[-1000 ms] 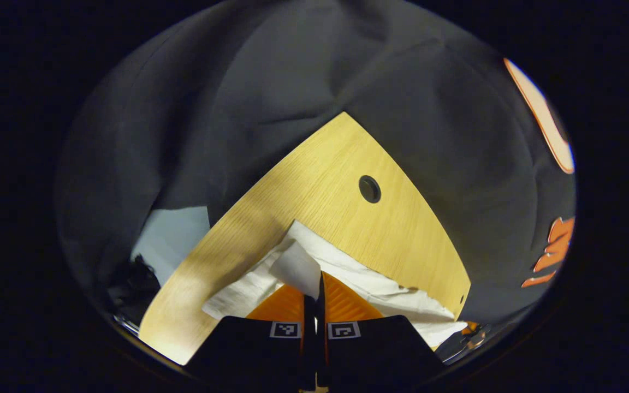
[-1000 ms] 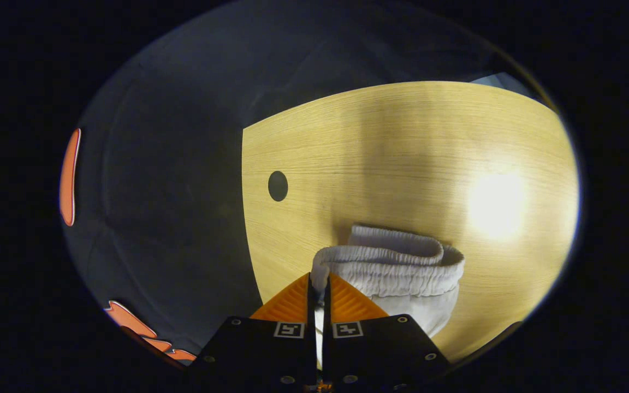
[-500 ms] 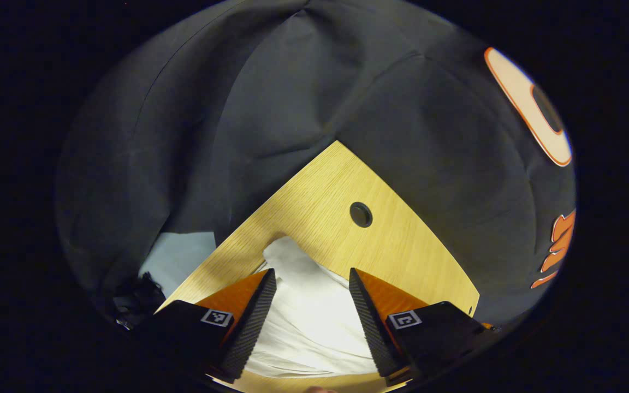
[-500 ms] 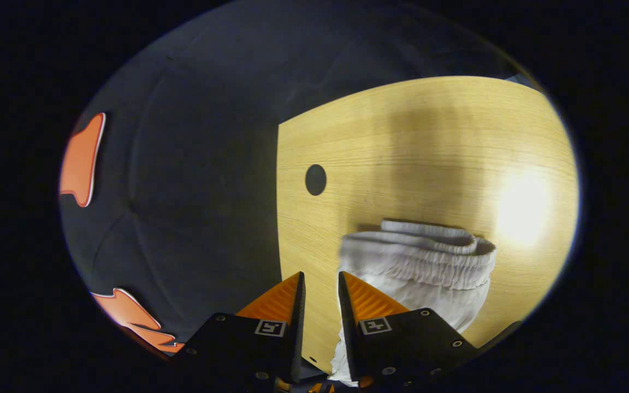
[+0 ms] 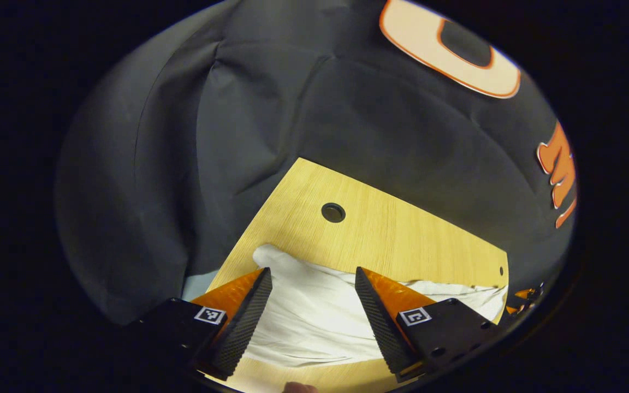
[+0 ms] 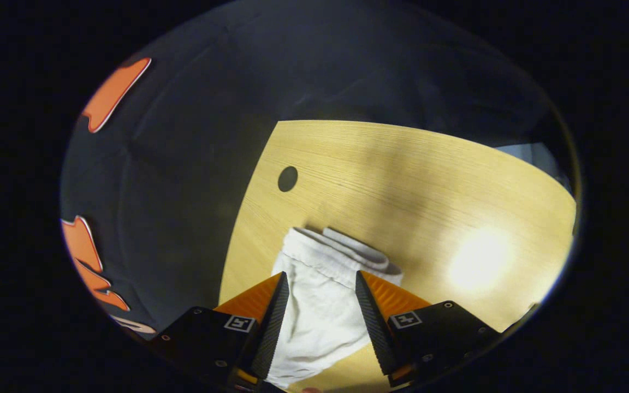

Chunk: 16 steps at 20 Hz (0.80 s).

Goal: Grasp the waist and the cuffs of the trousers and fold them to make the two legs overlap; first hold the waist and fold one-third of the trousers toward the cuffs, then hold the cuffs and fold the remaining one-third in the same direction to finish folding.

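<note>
Left gripper view: the white trousers (image 5: 314,322) lie flat on the wooden table (image 5: 402,240), spread between and ahead of the left gripper (image 5: 313,284). Its jaws stand wide apart, holding nothing, with cloth lying in the gap below them; whether the fingers (image 5: 243,322) touch the fabric cannot be told. One end of the trousers reaches toward a round hole (image 5: 333,212) in the table but stops short of it. A fingertip (image 5: 299,387) shows at the bottom edge.

Right gripper view: the elastic waist (image 6: 336,254) lies bunched on the table (image 6: 429,180) just ahead of the right gripper (image 6: 321,284), and the trouser cloth runs back between its fingers. This gripper is also spread wide and grasps nothing. The hole (image 6: 288,178) sits beyond the waist, apart from it.

Small square black-and-white markers sit on both grippers' bodies; no readable writing on them.
</note>
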Each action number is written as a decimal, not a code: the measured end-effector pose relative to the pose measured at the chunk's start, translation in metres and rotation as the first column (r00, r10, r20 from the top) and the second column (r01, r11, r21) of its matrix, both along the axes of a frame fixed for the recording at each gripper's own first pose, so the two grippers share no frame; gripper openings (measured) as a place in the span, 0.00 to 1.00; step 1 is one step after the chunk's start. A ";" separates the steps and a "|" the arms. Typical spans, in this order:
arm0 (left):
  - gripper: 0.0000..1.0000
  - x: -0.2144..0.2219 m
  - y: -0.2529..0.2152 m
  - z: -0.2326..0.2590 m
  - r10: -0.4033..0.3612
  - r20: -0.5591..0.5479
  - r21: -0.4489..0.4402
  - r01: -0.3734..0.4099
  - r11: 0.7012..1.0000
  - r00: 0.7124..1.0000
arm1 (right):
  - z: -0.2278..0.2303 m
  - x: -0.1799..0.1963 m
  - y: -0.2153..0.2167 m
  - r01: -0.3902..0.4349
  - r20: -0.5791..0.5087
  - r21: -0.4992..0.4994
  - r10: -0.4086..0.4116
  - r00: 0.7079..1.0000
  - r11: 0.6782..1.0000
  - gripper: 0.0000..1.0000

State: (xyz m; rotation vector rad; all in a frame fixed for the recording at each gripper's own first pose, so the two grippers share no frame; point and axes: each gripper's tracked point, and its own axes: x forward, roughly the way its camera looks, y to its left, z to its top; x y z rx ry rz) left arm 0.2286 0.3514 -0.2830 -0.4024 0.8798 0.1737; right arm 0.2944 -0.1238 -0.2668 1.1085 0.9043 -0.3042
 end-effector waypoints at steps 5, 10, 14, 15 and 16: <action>0.99 -0.019 -0.029 0.019 -0.072 0.003 0.064 0.071 0.995 0.997 | -0.030 -0.027 0.002 -0.043 -0.089 -0.029 0.040 0.995 0.999 0.87; 0.99 -0.039 -0.056 0.040 -0.109 0.022 0.092 0.107 0.990 0.994 | -0.047 -0.017 -0.001 -0.016 -0.109 -0.034 0.012 0.994 0.999 0.88; 1.00 -0.062 -0.072 0.051 -0.132 0.018 0.117 0.129 0.985 0.991 | -0.059 -0.003 -0.002 0.015 -0.125 -0.020 -0.018 0.992 1.000 0.88; 1.00 -0.066 -0.072 0.052 -0.132 0.014 0.123 0.130 0.984 0.991 | -0.064 -0.001 -0.005 0.026 -0.134 -0.027 -0.029 0.991 0.999 0.88; 1.00 -0.073 -0.075 0.053 -0.133 0.008 0.125 0.131 0.984 0.991 | -0.067 0.001 -0.006 0.032 -0.140 -0.025 -0.035 0.989 0.999 0.88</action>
